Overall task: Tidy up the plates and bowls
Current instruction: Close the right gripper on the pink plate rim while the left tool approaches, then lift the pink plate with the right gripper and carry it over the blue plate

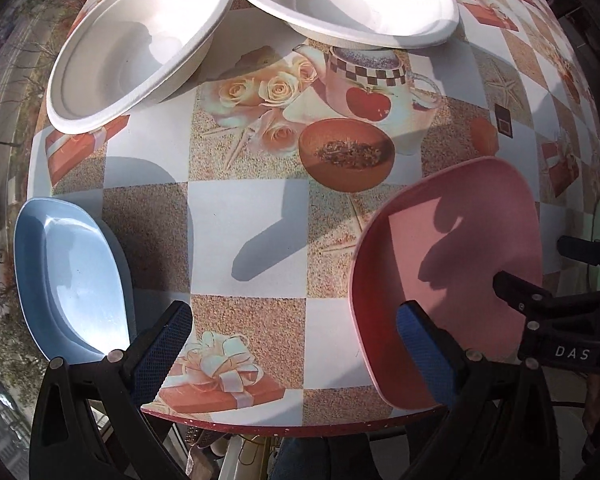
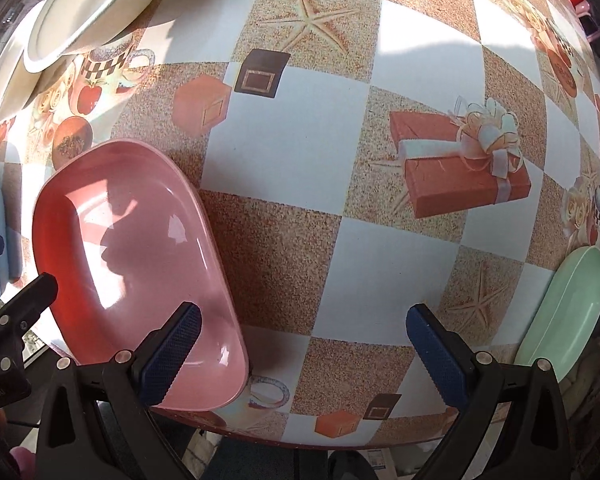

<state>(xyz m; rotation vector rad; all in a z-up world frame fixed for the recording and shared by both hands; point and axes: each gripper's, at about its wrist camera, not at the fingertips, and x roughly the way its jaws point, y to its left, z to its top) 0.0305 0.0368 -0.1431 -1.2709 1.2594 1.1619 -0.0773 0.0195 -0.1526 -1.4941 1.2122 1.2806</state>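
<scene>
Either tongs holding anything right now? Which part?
Nothing held. Left tongs and right tongs are both open over the table; the pink plate lies untouched.

left gripper [image 1: 294,340]: black plastic arms, triangular cutouts, silver rivets at pivots, blue mesh-textured pads [image 1: 162,348] on fingers. right gripper [image 2: 304,350]: same build, blue ridged pads [image 2: 172,354]. White "DAS" lettering on its black body, lower right of left-wrist frame.
</scene>
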